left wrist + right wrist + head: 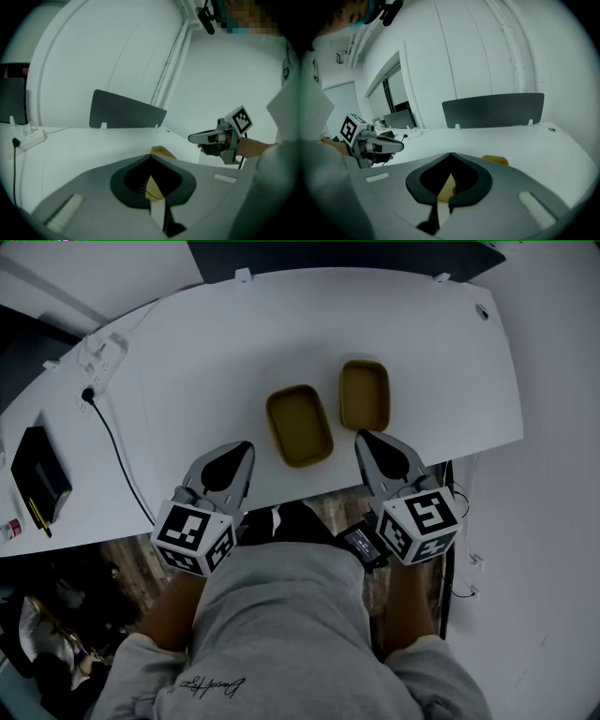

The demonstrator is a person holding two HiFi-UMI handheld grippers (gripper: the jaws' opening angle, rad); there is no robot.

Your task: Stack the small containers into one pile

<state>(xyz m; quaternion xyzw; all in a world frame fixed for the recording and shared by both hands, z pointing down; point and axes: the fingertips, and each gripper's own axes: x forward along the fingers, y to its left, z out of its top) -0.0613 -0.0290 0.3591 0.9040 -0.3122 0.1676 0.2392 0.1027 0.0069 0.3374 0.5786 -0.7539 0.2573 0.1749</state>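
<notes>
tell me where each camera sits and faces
Head view: on the person's head, steeply down at table, left container, right container, left gripper, right gripper, lap.
Left gripper view: on the left gripper, along its shut jaws over the table; right gripper at right.
Right gripper view: on the right gripper, likewise; left gripper at left.
Both gripper views share the dark panel behind the table.

Left gripper (pixel 242 454) lower left of centre, jaws together, nothing between them, right gripper (pixel 364 439) lower right of centre, jaws likewise together, both pointing up-frame, bare forearms (pixel 175 607) trailing toward the bottom edge
</notes>
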